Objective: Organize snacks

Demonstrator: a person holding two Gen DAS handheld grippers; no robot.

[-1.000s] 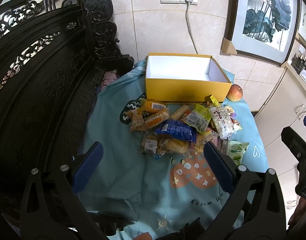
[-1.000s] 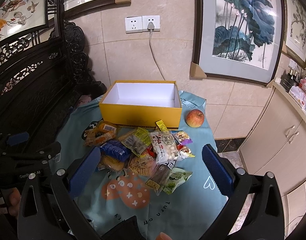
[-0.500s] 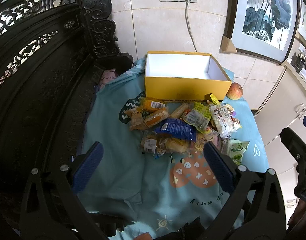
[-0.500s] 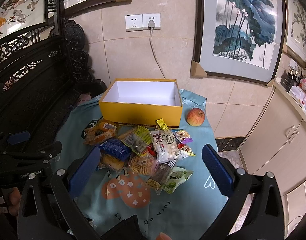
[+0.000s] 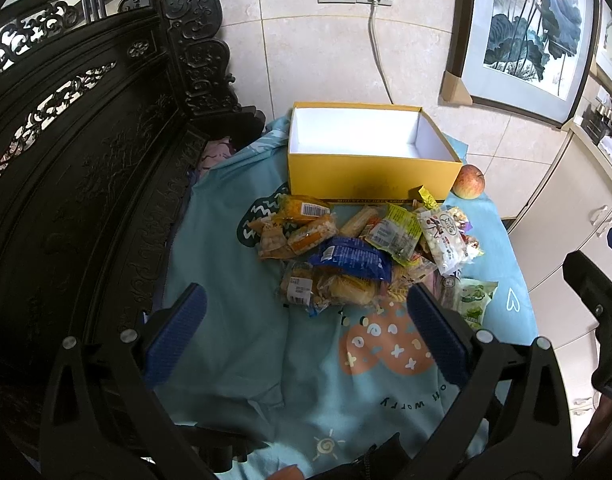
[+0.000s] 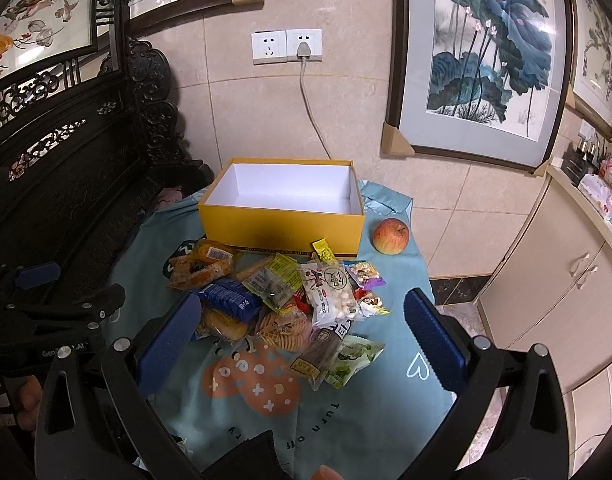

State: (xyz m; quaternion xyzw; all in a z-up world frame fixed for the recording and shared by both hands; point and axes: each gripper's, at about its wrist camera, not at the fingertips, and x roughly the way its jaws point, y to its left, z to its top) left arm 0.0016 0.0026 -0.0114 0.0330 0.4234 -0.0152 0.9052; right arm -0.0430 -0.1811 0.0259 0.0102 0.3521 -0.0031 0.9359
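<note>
Right now both claws hang above the near edge of a small table [image 6: 405, 280] draped in a teal cloth [image 5: 246, 360], and neither touches anything. Seen from its own camera, the left claw [image 5: 304, 334] has its blue-padded fingers spread wide with nothing between them; the right claw [image 6: 302, 334] is likewise spread and empty, its pads framing the near end of the snack pile [image 6: 278, 296]. That pile lies in the middle of the cloth, just in front of an open yellow box [image 6: 282, 224] whose white inside holds nothing. Among the snacks, a blue packet [image 5: 351, 258] rests on top of clear-wrapped yellow cakes [image 5: 345, 288], a green-yellow packet [image 5: 393, 232] leans beside it, and a white bag of pale round pieces [image 6: 329, 292] lies to the right. A light green packet [image 6: 351, 362] sits at the near right fringe of the heap, touching a brown wrapped bar [image 6: 317, 356]. Orange packets [image 5: 302, 226] cluster on the left side, closest to the box's front wall. An apple [image 6: 390, 236] stands on the cloth just beside the box's right corner, apart from the pile. Dark carved wooden furniture [image 5: 86, 180] runs along the table's left, and a cord from a wall socket [image 6: 304, 46] drops behind the box.
</note>
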